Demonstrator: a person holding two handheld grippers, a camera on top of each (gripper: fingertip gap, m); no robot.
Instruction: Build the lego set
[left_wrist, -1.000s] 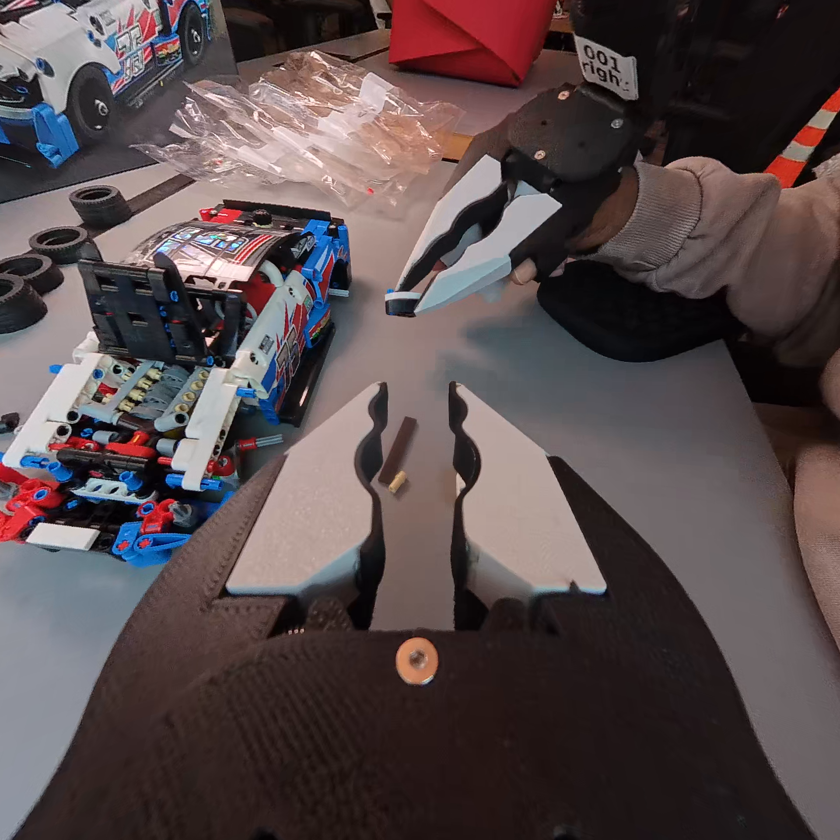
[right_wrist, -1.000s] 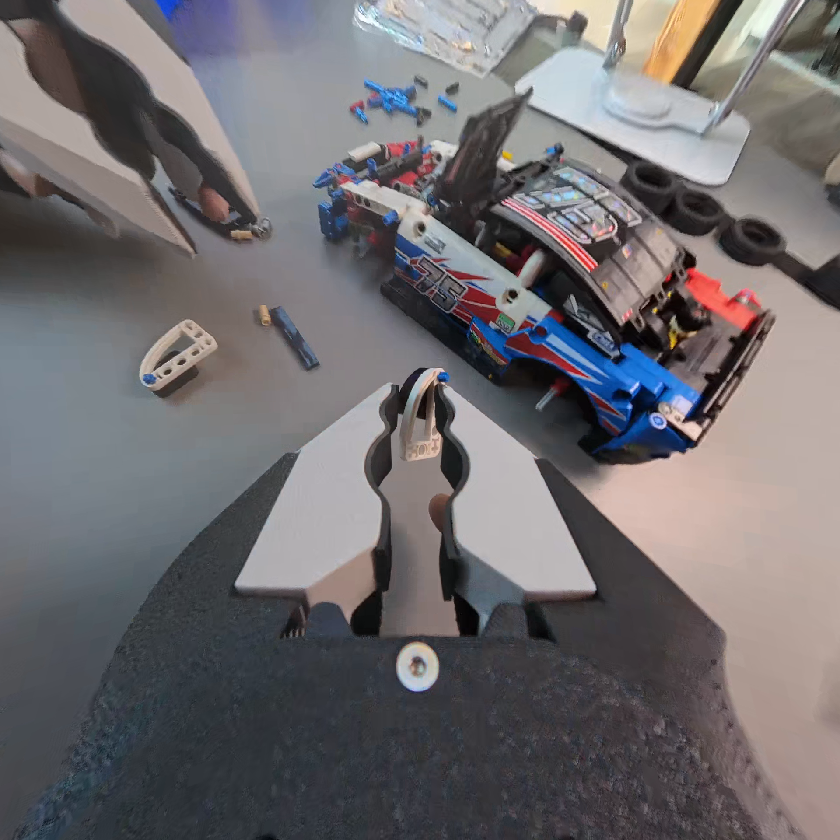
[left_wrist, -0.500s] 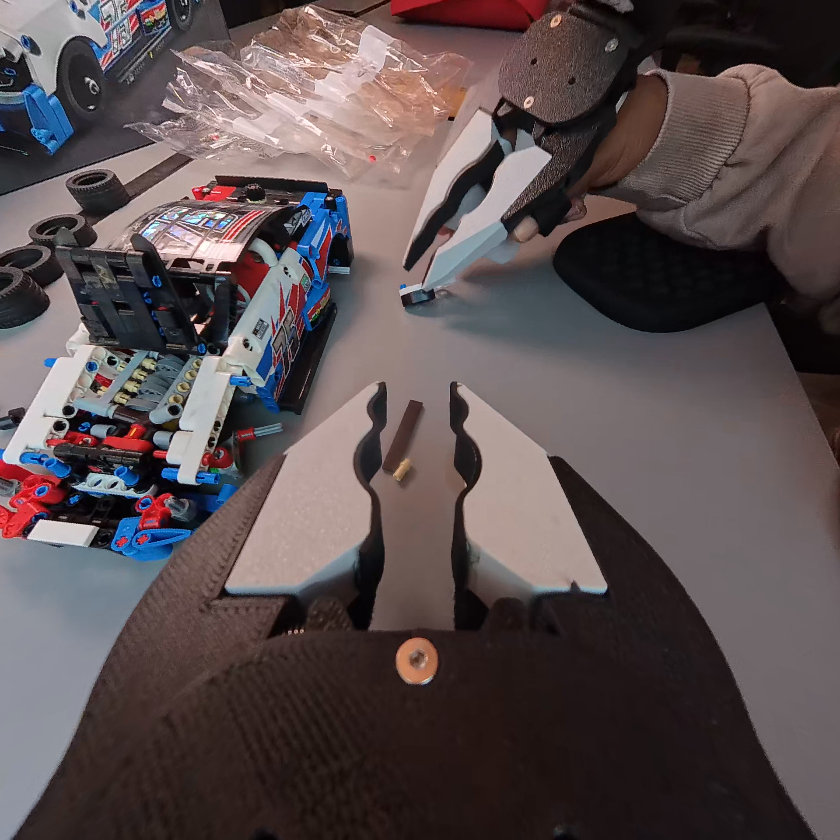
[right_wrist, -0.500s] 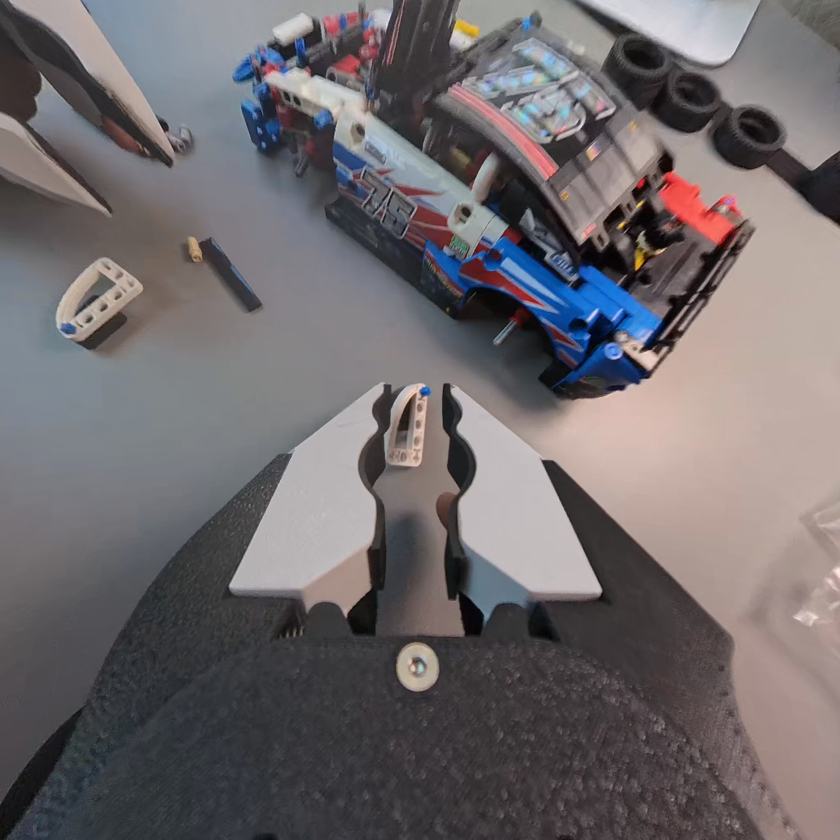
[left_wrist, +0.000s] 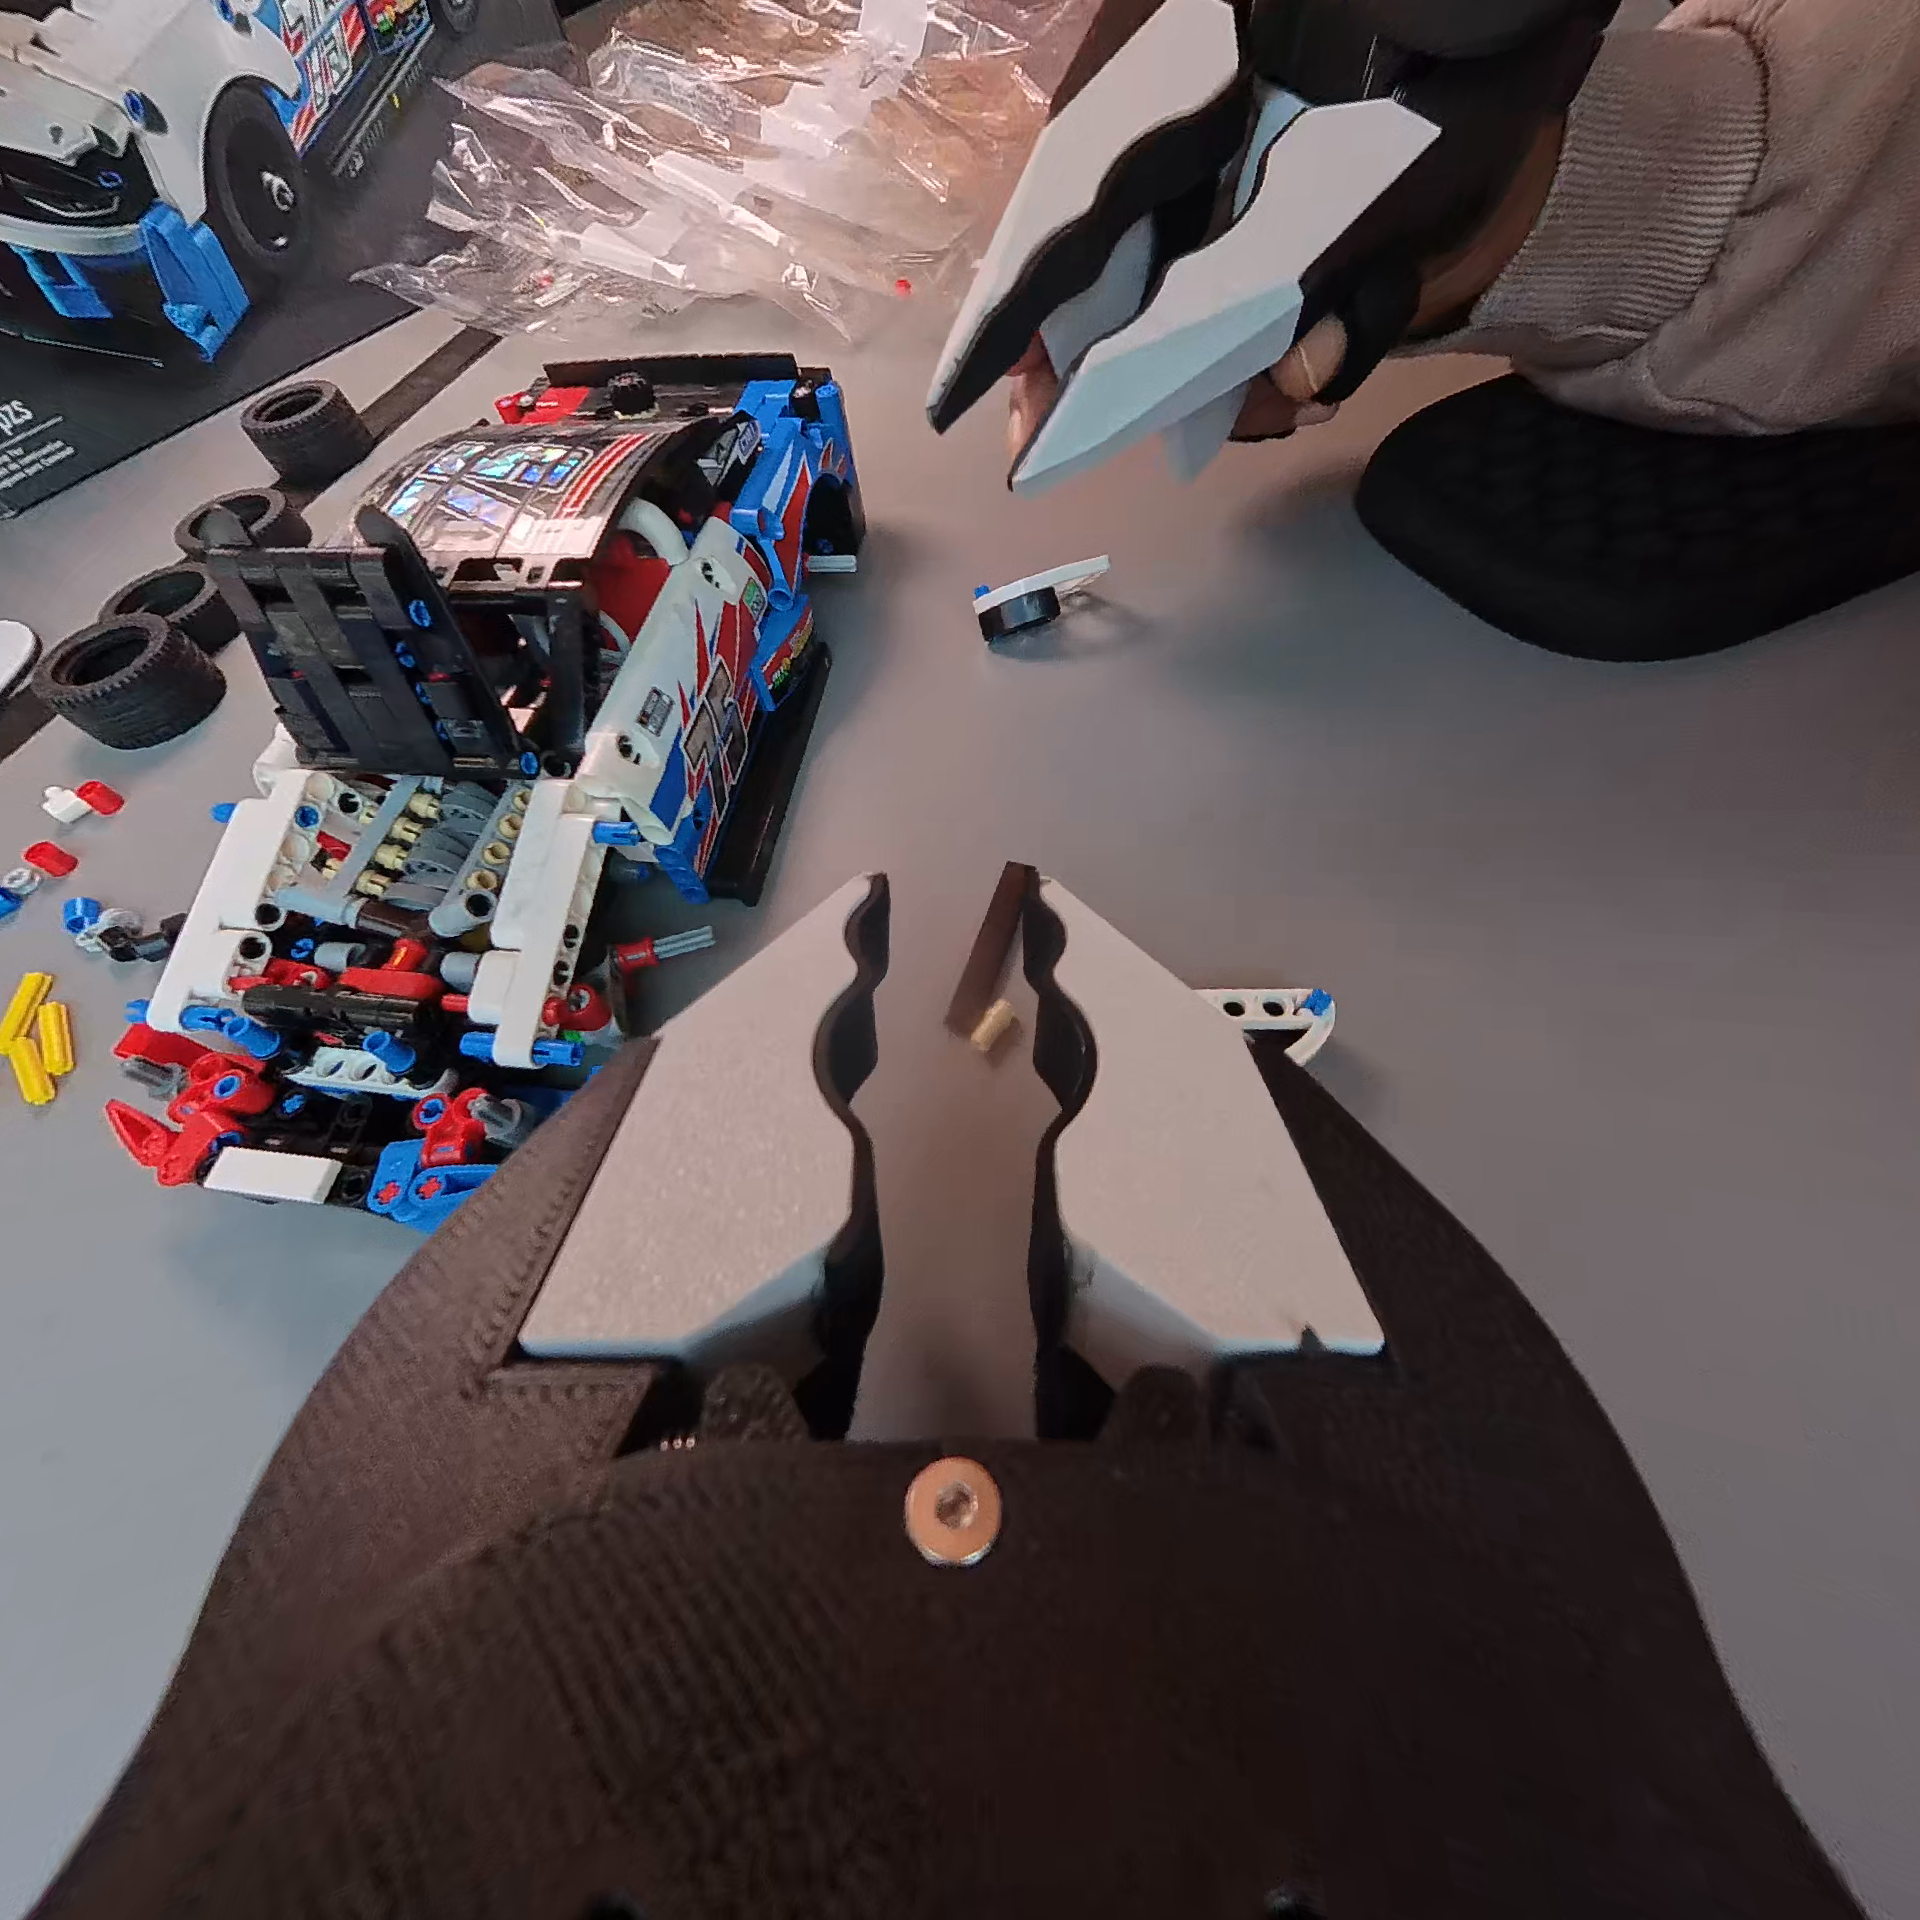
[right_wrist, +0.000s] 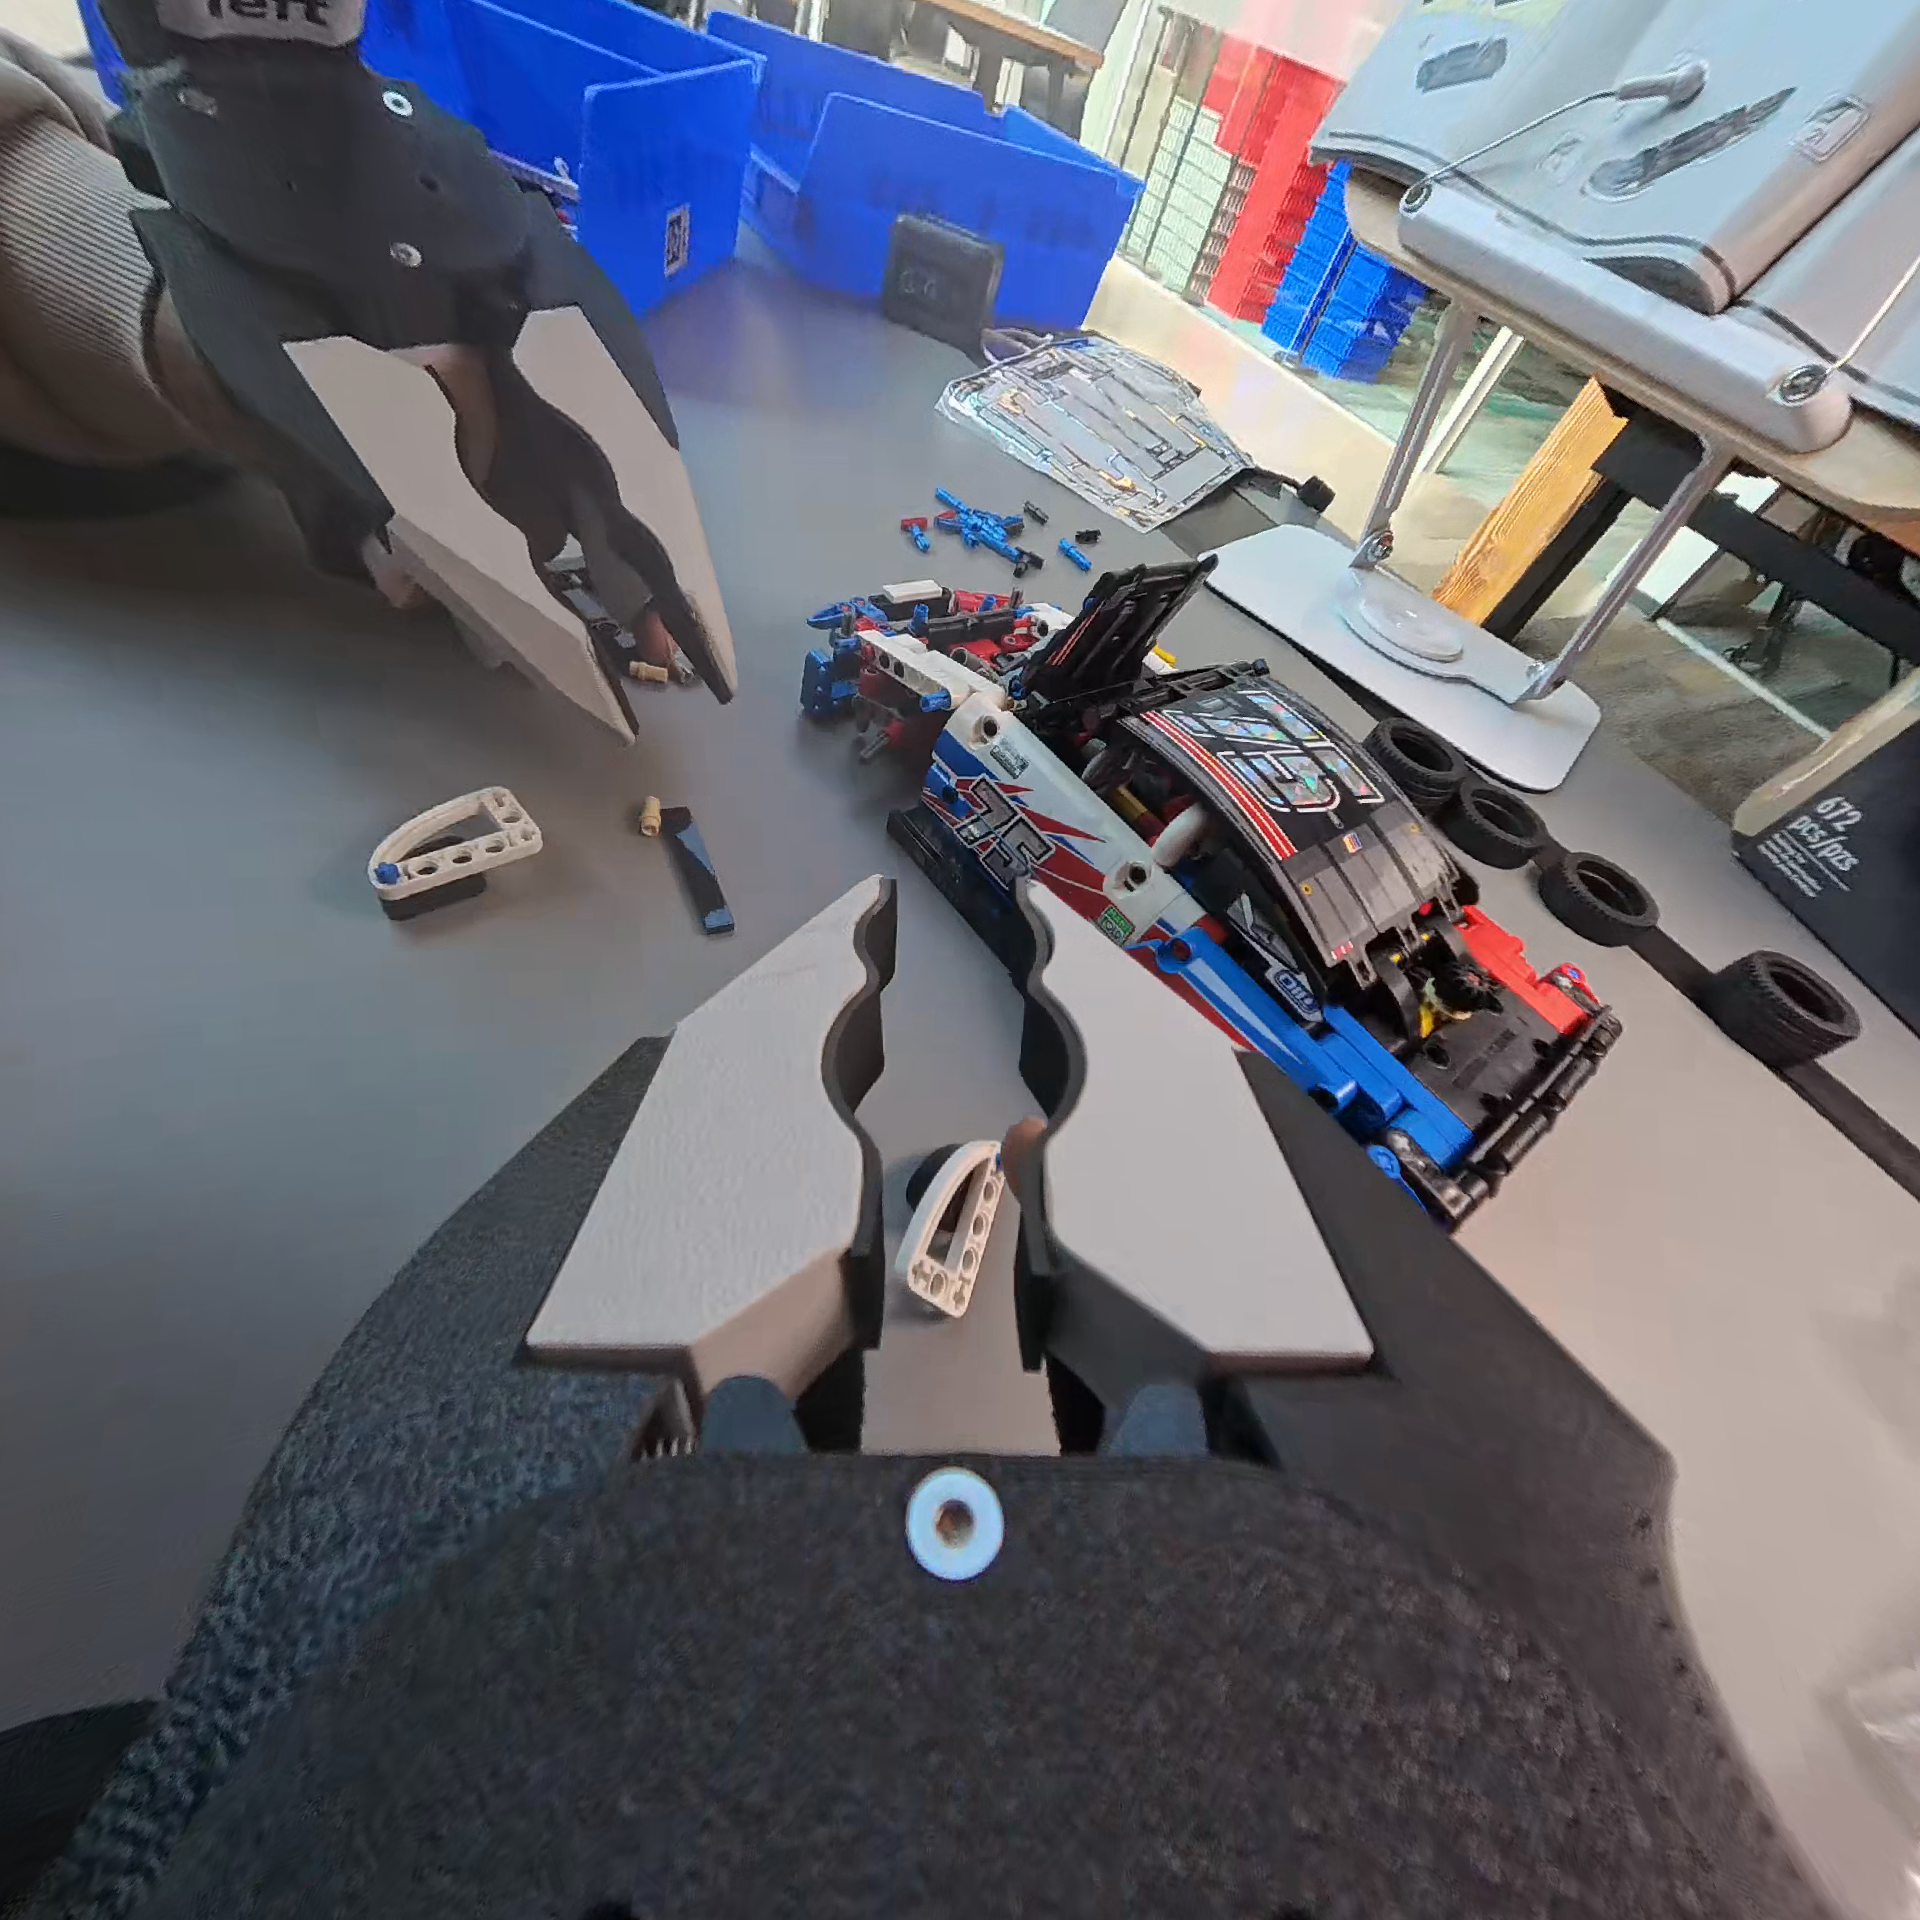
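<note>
The partly built lego car (left_wrist: 520, 769), blue, white and red with a black roof, stands on the grey table (left_wrist: 1507, 987); it also shows in the right wrist view (right_wrist: 1195, 862). My left gripper (left_wrist: 954, 883) is open, low over a dark strip with a tan pin (left_wrist: 982, 966) that lies close to its right finger. My right gripper (right_wrist: 956, 904) is open and raised, apart from a white curved piece on a black part (right_wrist: 951, 1226) that lies on the table under it, also seen from the left (left_wrist: 1034, 603). A second white curved piece (right_wrist: 452, 852) lies near the strip (right_wrist: 691, 862).
Loose tyres (left_wrist: 125, 681) lie left of the car. Clear plastic bags (left_wrist: 727, 187) and the set's box (left_wrist: 125, 156) are at the back. Small yellow pins (left_wrist: 36, 1039) and blue pins (right_wrist: 977, 525) are scattered. Blue bins (right_wrist: 831, 177) and a lamp base (right_wrist: 1403, 644) stand beyond. Tip to tip, the grippers are about 10 centimeters apart.
My right gripper lowered the white curved piece to the table, opened, let it go and lifted away. My left gripper stayed open over the dark strip, which now sits nearer its right finger.
</note>
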